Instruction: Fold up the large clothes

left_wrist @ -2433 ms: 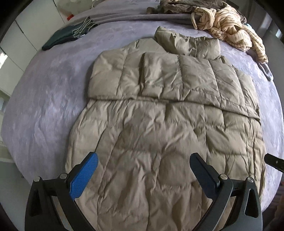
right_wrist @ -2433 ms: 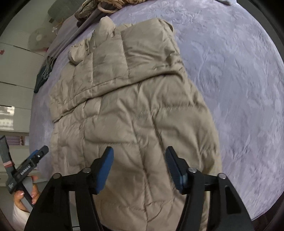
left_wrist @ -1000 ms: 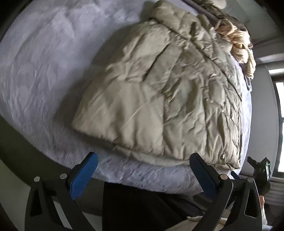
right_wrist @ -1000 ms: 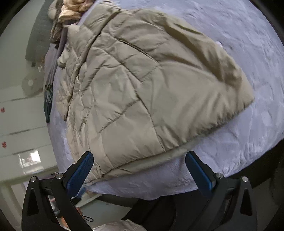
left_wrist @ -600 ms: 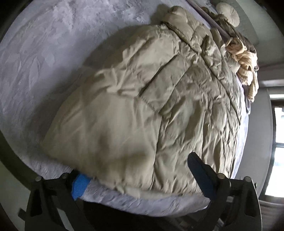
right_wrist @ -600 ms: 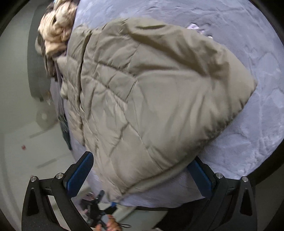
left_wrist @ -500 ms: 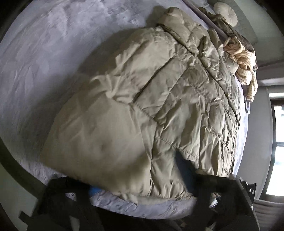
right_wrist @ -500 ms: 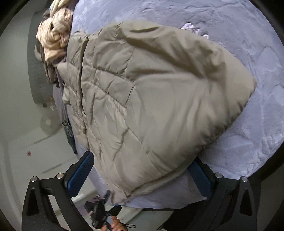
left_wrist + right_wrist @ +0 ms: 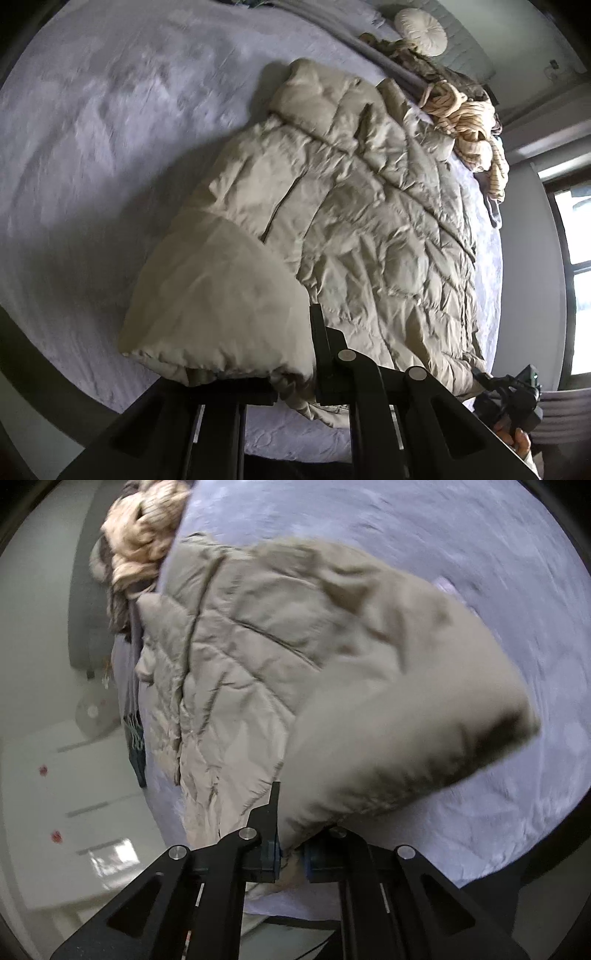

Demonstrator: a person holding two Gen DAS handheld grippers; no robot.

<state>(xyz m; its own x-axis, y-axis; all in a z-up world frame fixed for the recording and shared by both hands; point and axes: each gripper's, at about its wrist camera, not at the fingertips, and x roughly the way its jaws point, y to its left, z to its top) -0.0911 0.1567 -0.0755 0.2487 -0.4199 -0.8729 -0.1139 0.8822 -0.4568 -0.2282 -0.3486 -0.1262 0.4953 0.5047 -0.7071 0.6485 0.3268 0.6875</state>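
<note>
Both tongs are clamping the bottom hem of the khaki quilted puffer coat (image 9: 369, 229). Left gripper (image 9: 295, 384) has its jaws closing, the last of the travel, with the hem's near corner bunched between them; the fabric balloons up and away just ahead of its tips. Right gripper (image 9: 290, 853) is likewise closing, its blue pads (image 9: 269, 851) pinching a fold of the hem at the coat's other near corner, the padded cloth swelling forward and to the right of it.

As a judgement, the step in hand is the grab that starts the lengthwise fold: hem seized at both corners, nothing yet carried over. The next move calls for lifting both corners together, level with each other, and carrying them away from the tongs toward the collar so the hem lands square on the upper body.

That coat lies on the pale lilac plush bed cover (image 9: 110, 110), its long axis running straight away from the tongs: hem nearest, collar and hood at the far end. Beyond the far end, to the right in the left view, sits a heap of cream striped knitwear (image 9: 469, 122). A hand holding the other tool shows at the lower right of the left view.
</note>
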